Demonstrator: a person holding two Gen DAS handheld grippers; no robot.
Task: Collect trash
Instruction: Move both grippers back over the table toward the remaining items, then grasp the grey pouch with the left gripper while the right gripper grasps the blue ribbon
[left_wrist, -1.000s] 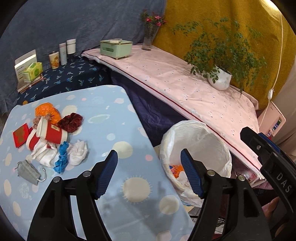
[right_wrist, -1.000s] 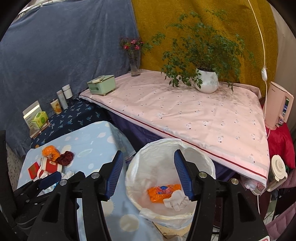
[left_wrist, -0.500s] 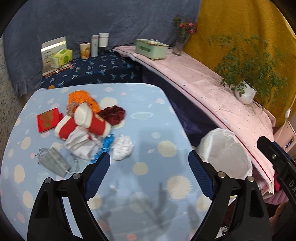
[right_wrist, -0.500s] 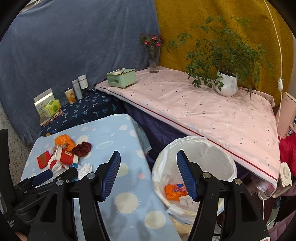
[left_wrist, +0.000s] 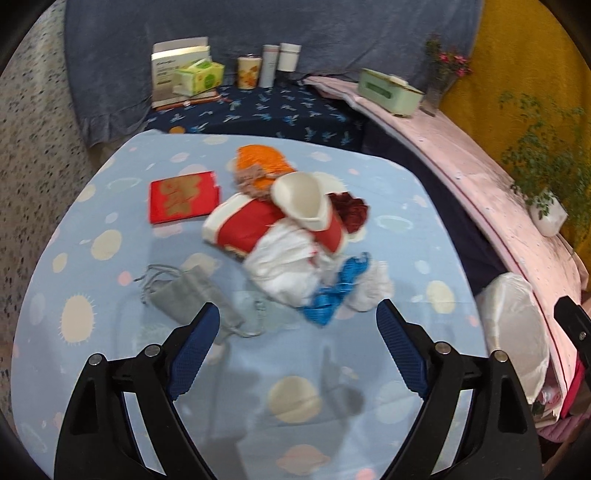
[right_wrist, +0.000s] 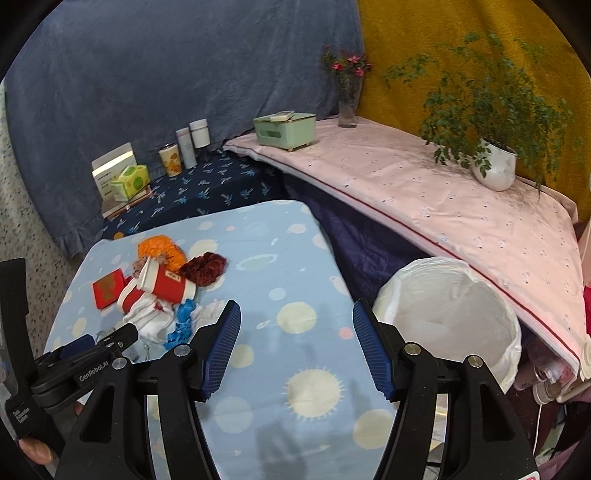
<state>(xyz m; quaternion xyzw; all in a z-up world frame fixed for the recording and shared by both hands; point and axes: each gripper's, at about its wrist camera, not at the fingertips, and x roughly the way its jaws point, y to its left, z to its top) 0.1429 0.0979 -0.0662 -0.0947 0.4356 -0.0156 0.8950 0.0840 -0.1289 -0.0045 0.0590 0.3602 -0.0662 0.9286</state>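
A trash pile lies on the blue spotted table (left_wrist: 110, 332): two red paper cups (left_wrist: 251, 221), crumpled white tissue (left_wrist: 288, 266), a blue scrap (left_wrist: 332, 295), a grey face mask (left_wrist: 184, 295), a red packet (left_wrist: 181, 201), an orange net (left_wrist: 258, 158) and a dark red scrunchie (left_wrist: 351, 210). My left gripper (left_wrist: 295, 347) is open and empty, just short of the pile. My right gripper (right_wrist: 295, 343) is open and empty over the table's right half, with the pile (right_wrist: 159, 288) to its left. The white-lined bin (right_wrist: 447, 314) stands off the table's right edge.
A dark blue shelf (right_wrist: 207, 184) behind the table holds boxes and cans. A pink-covered ledge (right_wrist: 424, 192) carries a green box (right_wrist: 286, 129), a vase (right_wrist: 347, 99) and a potted plant (right_wrist: 495, 162). The left gripper's body (right_wrist: 74, 365) shows at lower left in the right wrist view.
Both grippers have swung left, away from the bin and toward the pile. The left gripper has come close to the trash. Both stay open.
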